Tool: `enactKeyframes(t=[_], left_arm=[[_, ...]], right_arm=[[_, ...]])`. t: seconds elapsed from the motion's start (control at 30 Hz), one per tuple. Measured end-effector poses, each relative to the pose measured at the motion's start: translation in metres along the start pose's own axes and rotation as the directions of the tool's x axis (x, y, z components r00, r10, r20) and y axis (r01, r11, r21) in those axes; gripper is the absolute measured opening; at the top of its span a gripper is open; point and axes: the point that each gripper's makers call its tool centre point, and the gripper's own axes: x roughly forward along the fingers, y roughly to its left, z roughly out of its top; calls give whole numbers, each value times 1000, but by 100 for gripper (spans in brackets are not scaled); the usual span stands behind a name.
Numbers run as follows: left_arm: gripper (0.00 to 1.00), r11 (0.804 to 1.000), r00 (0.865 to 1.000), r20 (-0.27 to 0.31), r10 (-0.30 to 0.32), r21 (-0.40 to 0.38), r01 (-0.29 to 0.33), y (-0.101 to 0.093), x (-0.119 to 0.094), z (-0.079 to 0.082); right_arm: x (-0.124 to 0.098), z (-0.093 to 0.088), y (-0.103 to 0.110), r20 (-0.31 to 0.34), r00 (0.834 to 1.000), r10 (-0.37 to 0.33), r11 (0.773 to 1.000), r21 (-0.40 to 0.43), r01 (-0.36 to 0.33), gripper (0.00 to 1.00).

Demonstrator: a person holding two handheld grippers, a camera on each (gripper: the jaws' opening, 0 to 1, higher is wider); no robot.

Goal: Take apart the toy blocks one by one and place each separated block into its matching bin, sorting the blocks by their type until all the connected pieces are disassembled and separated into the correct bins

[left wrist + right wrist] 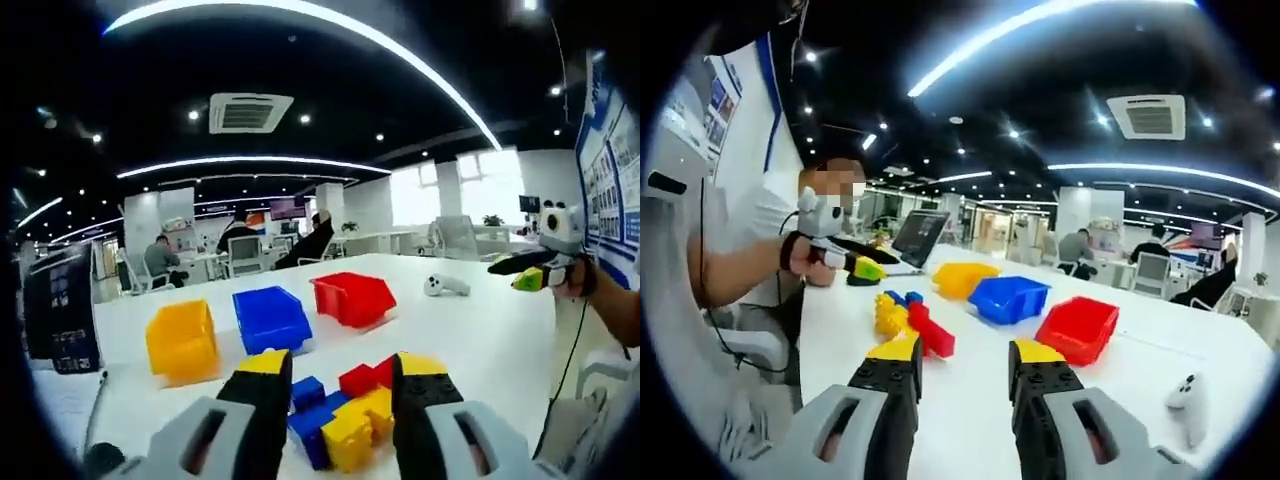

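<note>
In the left gripper view, the left claw [340, 395] stands with its jaws apart around a joined cluster of toy blocks [345, 415] in blue, red and yellow on the white counter [480, 340]. Beyond the cluster sit a yellow bin [182, 340], a blue bin [270, 318] and a red bin [352, 298]. The right claw [527, 272] hangs off to the right, above the counter's edge.

In the right gripper view, the right claw [962, 365] is parted and empty above bare counter [970, 420], with the blocks [908, 322] just beyond its left jaw and the three bins [1010, 298] further on. Risk: a loose grip on the cluster would let it twist and scatter when pulled.
</note>
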Motion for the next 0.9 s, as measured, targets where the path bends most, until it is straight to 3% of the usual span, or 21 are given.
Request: enactKeyframes(t=[0.1, 0.13, 0.23, 0.47, 0.5, 0.57, 0.63, 0.73, 0.77, 0.83, 0.9], left_arm=[[40, 1000, 1000, -17, -12, 3, 12, -2, 8, -5], [40, 1000, 1000, -24, -16, 2, 16, -3, 13, -7], [40, 999, 999, -33, -32, -13, 31, -7, 24, -10], [40, 996, 997, -23, -80, -43, 79, -15, 36, -8], [41, 996, 995, -30, -91, -22, 90, -15, 36, -8], [41, 999, 999, -33, -42, 30, 43, -4, 34, -3], [44, 991, 997, -36, -66, 118, 70, -5, 32, 6], [44, 973, 980, -93, -179, 131, 190, -19, 29, 6], [44, 958, 964, -148, -222, 151, 244, -24, 29, 0], [44, 937, 940, -213, -267, 170, 304, -29, 31, -7], [48, 931, 929, -239, -282, 164, 325, -30, 36, -8]], right_arm=[[21, -12, 0, -33, 998, 56, 998, -12, -57, 35], [31, -16, 4, -47, 993, 108, 994, -27, -109, 34], [55, -27, 7, -89, 981, 174, 984, -27, -177, 32], [82, -22, -11, -79, 978, 192, 981, 28, -190, 33], [85, -22, -12, -83, 976, 202, 979, 29, -200, 33], [87, -21, -18, -110, 972, 206, 978, 4, -207, 34], [87, -13, -27, -105, 974, 202, 979, -9, -204, 33], [89, -13, -28, -134, 963, 235, 971, -15, -239, 33], [89, -21, -27, -194, 950, 246, 965, -40, -258, 33], [93, -28, -21, -244, 928, 283, 951, -52, -304, 34], [98, -31, -13, -256, 908, 332, 936, -30, -350, 34]])
